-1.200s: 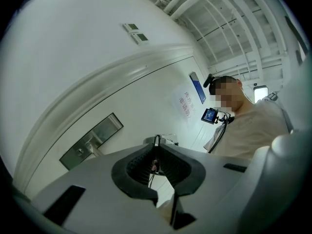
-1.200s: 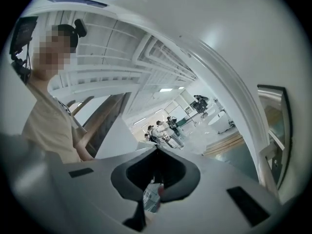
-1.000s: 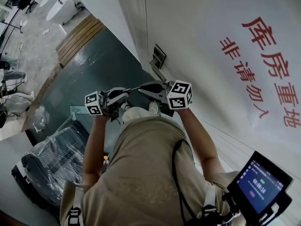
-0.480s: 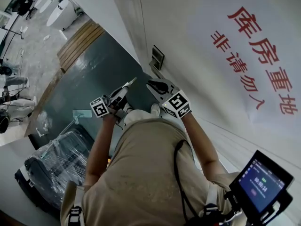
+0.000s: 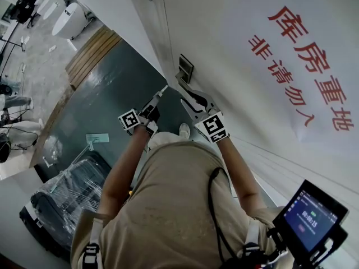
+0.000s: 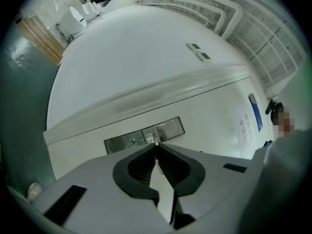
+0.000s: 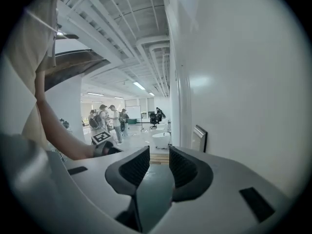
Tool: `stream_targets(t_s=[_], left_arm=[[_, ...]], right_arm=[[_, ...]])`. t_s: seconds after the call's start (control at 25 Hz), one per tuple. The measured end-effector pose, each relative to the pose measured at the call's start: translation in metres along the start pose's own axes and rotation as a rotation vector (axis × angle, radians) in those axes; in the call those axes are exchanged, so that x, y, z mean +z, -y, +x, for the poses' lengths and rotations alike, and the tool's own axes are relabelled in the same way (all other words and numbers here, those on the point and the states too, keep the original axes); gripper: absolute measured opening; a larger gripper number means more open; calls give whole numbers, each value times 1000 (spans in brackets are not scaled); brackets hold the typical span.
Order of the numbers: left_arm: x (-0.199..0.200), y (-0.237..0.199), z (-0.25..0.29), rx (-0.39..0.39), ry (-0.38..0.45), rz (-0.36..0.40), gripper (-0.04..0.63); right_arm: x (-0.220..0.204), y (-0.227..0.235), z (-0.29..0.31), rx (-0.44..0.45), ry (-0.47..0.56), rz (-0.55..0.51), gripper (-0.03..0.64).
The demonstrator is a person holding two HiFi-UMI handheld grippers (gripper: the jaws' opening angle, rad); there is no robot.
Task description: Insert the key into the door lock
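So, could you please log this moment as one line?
left gripper: shut on thin silver key | key: short of rectangular steel lock plate | right gripper: open, empty

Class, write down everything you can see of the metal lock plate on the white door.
The lock plate is a long rectangle of shiny metal set on the white door. Its darker half carries a small round keyhole; the other half is brighter and reflective. The right gripper view shows it standing slightly proud. Nothing touches it: the left gripper points at it, jaws together, short of it.
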State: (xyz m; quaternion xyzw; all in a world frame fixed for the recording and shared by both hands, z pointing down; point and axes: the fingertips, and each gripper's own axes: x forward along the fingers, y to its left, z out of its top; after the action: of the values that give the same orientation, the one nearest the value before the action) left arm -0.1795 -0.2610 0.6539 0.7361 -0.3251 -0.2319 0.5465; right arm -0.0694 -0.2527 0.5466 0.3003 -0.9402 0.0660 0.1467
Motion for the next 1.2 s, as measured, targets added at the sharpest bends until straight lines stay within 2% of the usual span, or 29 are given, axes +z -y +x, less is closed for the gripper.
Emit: stream_targets(t_s=[0.32,0.72,0.88,1.2], left_arm=[[-8,-30,25,44,-18,-53,35],[-8,-57,56,66,12,-122,35],[-6,-61,69,96,3,-100,35],[-19,-57,84,87,-24,-98,35]], right_arm=[[4,5,4,-20,12,-18,109],[-5,11,4,-2,-24,-15,109],[-2,12,6,16,-19,-24,109],[-3,12,0,27,-19,-23,109]])
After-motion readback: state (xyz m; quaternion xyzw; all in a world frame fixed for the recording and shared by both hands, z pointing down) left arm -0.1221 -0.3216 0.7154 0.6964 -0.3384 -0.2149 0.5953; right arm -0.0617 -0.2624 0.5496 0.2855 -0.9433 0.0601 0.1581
